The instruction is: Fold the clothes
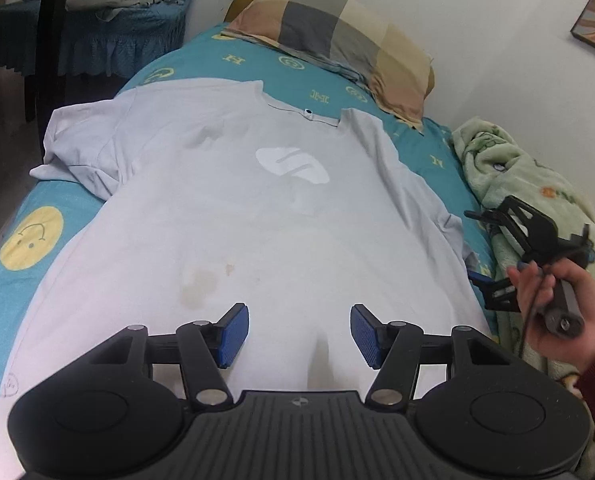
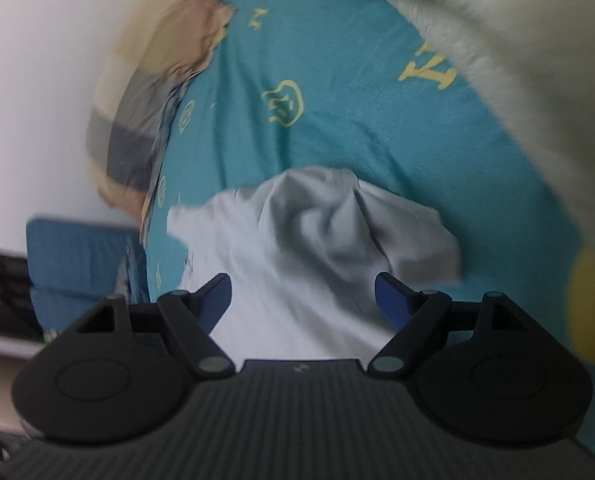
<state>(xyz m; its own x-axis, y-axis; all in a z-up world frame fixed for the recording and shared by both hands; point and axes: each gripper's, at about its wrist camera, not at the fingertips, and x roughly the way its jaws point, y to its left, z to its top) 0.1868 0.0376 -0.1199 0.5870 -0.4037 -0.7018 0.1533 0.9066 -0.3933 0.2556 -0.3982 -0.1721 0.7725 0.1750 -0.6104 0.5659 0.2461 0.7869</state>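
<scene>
A pale lilac T-shirt (image 1: 233,216) with a white chest logo (image 1: 293,166) lies flat, face up, on the teal bed sheet (image 1: 29,280), collar toward the pillow. Its left sleeve (image 1: 81,148) is rumpled at the bed's edge. My left gripper (image 1: 299,336) is open and empty, just above the shirt's lower body. My right gripper (image 2: 303,300) is open and empty over the shirt's right sleeve (image 2: 337,236); it also shows in the left wrist view (image 1: 497,264), held in a hand at the shirt's right side. The right wrist view is blurred.
A checked pillow (image 1: 337,36) lies at the head of the bed against the white wall. A green fleece blanket (image 1: 529,200) is bunched along the right side by the wall. A chair with a blue cover (image 1: 109,24) stands beyond the bed's far left corner.
</scene>
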